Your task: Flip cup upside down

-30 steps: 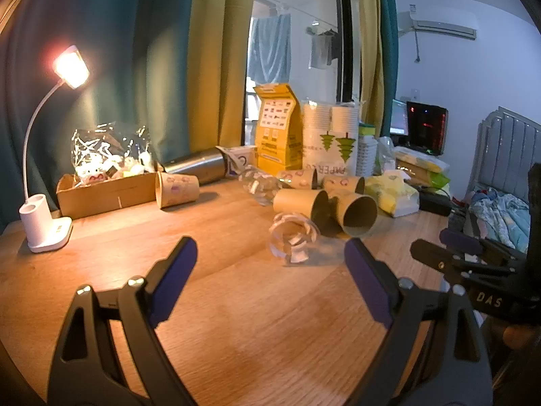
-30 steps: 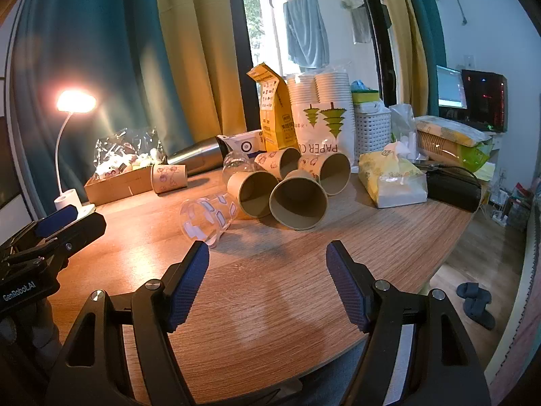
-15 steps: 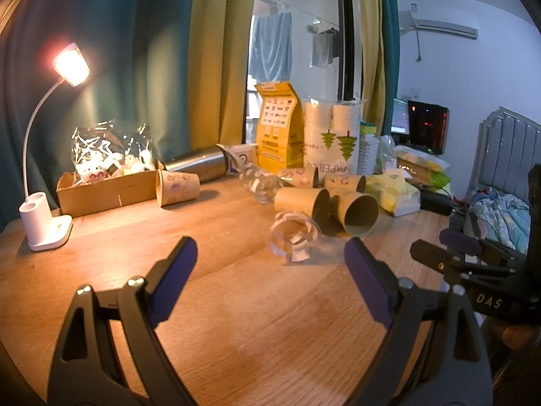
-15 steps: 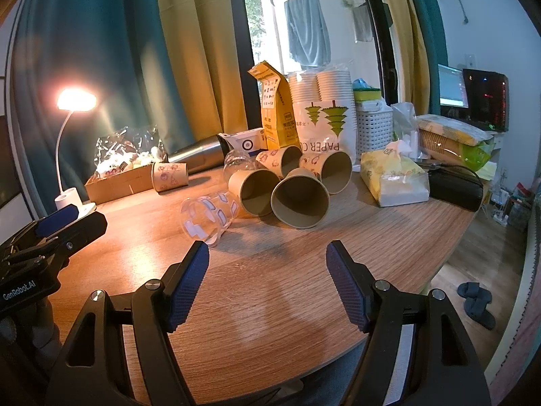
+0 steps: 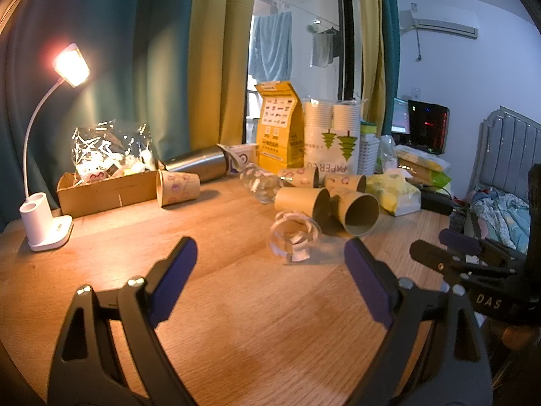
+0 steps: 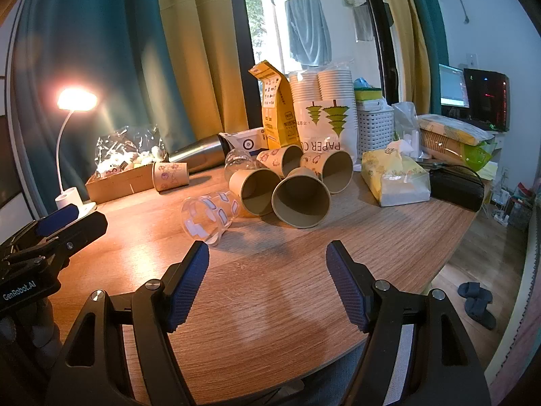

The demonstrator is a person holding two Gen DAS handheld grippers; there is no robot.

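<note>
Several cups lie on their sides on the wooden table [image 6: 270,291]. A clear plastic cup [image 6: 208,215] with blue-white marks lies nearest, its mouth toward me; it also shows in the left wrist view [image 5: 292,238]. Brown paper cups [image 6: 299,198] lie clustered behind it, also seen in the left wrist view [image 5: 356,211]. One more paper cup [image 5: 177,187] lies apart by the cardboard box. My left gripper [image 5: 267,277] is open and empty above the table. My right gripper [image 6: 267,277] is open and empty, short of the clear cup.
A lit white desk lamp [image 5: 45,226] stands at the left. A cardboard box [image 5: 104,191], a steel flask [image 5: 199,165], a yellow carton [image 5: 279,127], stacked paper cups in a bag [image 6: 321,115], a white basket [image 6: 375,130] and a tissue pack [image 6: 394,177] line the back and right.
Both views have shifted very slightly; the cups sit marginally nearer in the frames. Nothing was gripped or released, and no cup moved.
</note>
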